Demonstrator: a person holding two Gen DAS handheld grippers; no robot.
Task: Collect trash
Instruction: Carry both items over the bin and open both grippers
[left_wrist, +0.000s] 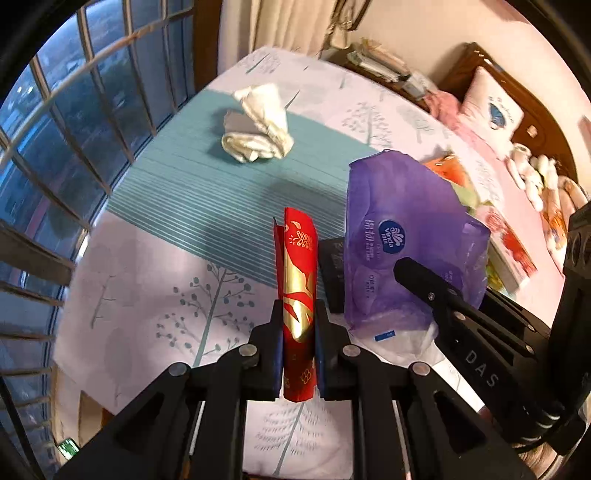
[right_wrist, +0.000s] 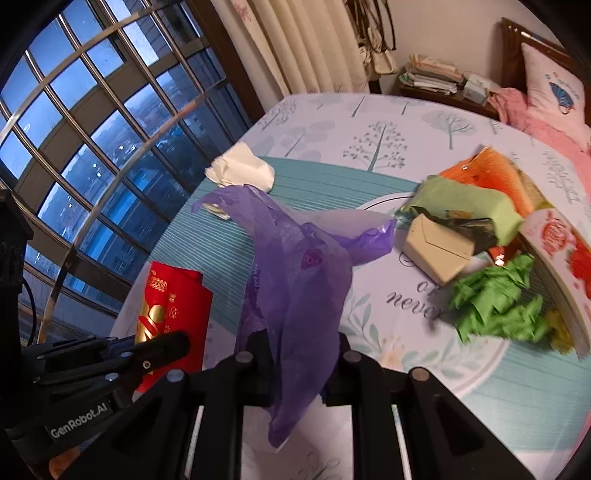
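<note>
A red and gold packet (left_wrist: 299, 258) stands upright between the pads of my left gripper (left_wrist: 298, 314), which is shut on it. My right gripper (right_wrist: 301, 343) is shut on a limp purple plastic tissue wrapper (right_wrist: 295, 266), which hangs over its fingers. The left wrist view shows that wrapper (left_wrist: 399, 221) just right of the packet, with the right gripper (left_wrist: 373, 280) pinching it. From the right wrist view, the left gripper (right_wrist: 147, 347) and the red packet (right_wrist: 173, 306) are at the lower left. A crumpled white tissue (left_wrist: 258, 125) (right_wrist: 242, 168) lies farther back on the bed.
The bedsheet (right_wrist: 388, 140) has a tree print and a teal striped patch. At the right lie a beige box (right_wrist: 436, 251), shredded green paper (right_wrist: 495, 306), a light green packet (right_wrist: 465, 206) and an orange wrapper (right_wrist: 487, 170). A barred window (right_wrist: 92, 147) runs along the left.
</note>
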